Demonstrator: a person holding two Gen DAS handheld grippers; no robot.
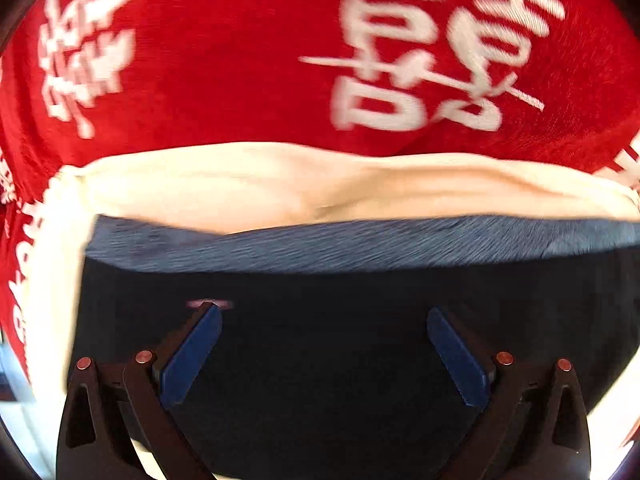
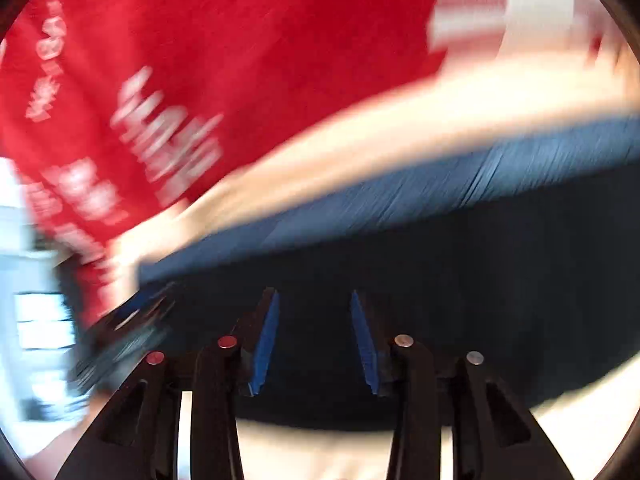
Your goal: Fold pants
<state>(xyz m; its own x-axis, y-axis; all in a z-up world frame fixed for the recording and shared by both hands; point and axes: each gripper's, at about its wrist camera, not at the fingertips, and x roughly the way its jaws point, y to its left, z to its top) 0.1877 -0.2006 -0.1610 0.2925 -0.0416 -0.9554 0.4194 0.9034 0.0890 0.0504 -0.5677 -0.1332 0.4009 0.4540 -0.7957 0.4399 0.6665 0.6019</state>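
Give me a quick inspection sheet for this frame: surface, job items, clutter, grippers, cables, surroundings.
Surface: red cloth with white printed characters; a cream layer lies on it under the garment.
Job's things: dark navy pants lie on the cream layer, far edge in view, lighter blue; both views blurred.
Clutter: nothing seen.
Grippers: left gripper open, over the pants, nothing between its blue pads. Right gripper jaws apart, narrower, over the pants; no fabric seen pinched.
Cables: nothing seen.
Surroundings: bright, blurred shapes at the left edge of the right wrist view; too smeared to identify.
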